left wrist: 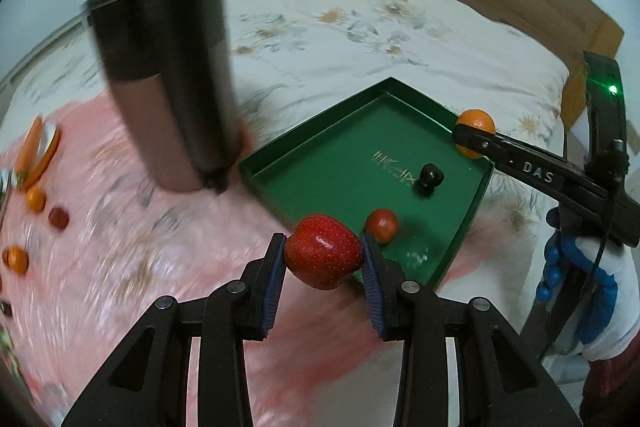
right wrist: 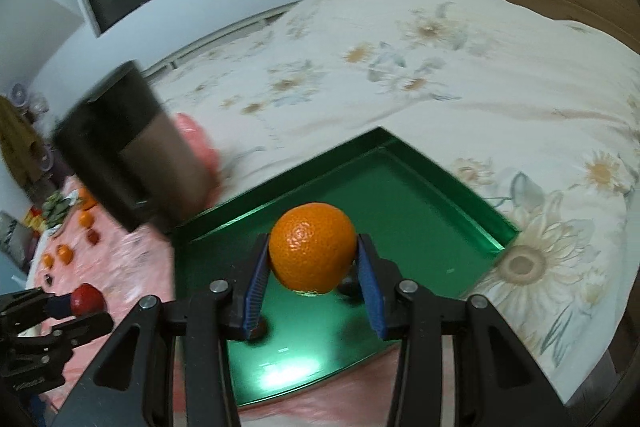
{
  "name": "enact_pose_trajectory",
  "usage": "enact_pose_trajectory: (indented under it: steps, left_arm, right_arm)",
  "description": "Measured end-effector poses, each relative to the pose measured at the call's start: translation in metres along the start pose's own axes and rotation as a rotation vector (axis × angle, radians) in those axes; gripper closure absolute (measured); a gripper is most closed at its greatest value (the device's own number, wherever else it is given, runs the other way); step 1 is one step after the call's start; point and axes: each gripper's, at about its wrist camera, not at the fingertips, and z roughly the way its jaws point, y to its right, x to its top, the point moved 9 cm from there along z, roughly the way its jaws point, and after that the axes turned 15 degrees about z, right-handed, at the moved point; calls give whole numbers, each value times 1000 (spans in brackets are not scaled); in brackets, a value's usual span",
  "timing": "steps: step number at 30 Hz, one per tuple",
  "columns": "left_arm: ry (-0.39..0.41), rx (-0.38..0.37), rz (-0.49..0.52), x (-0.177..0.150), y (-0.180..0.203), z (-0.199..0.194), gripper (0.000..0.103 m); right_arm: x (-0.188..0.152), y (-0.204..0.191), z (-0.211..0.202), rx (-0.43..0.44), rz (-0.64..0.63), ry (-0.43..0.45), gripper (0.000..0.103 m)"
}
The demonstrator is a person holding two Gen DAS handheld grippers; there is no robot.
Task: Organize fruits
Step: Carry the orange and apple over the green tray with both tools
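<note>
Left wrist view: the left gripper point(left wrist: 323, 259) has its jaws clamped on a strawberry point(left wrist: 323, 255), one blue pad point(left wrist: 275, 283) pressing each side of the fruit. Just beyond the jaws and a little to their right lies a green tray point(left wrist: 320, 163) on a pink cloth point(left wrist: 120, 267) spread over the floral bedcover point(left wrist: 340, 11). Inside the tray, a small red tomato-like fruit point(left wrist: 382, 225) sits right past the right-hand jaw, and a dark, glossy fruit point(left wrist: 429, 179) lies farther ahead. At the tray's far right edge the right gripper point(left wrist: 474, 139) holds an orange point(left wrist: 476, 123); a blue-gloved hand point(left wrist: 576, 279) grips its handle. Ahead and left of the jaws stands a dark cylindrical container point(left wrist: 172, 75), blurred. Far to the left, small orange fruits point(left wrist: 35, 199) and a small red one point(left wrist: 58, 218) lie on the cloth.

Right wrist view: the right gripper point(right wrist: 314, 259) grasps the orange point(right wrist: 313, 247) between its blue pads point(right wrist: 256, 287), held over the green tray point(right wrist: 440, 195), which fills the space directly ahead of and beneath the jaws. Left of the jaws, the dark container point(right wrist: 132, 147) appears blurred. Low at the far left, the left gripper point(right wrist: 76, 303) carries the strawberry point(right wrist: 89, 299) above the pink cloth point(right wrist: 132, 259). Further left and beyond, several small orange fruits point(right wrist: 64, 253) are scattered on the cloth.
</note>
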Motion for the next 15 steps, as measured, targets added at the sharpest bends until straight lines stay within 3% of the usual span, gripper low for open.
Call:
enact_pose_trajectory:
  steps: [5,9,15]
  left_arm:
    - [-32,3,22,12,9,30,71]
    - [-38,-39,16,17,22,45,71]
    - [-40,-75,110,23,60,59,71]
  right_arm:
    - [6,34,22,-76,11,-11,50]
    - [7,56,35,-118,12,-27,50]
    - [4,70,50,-136,3,-48,50]
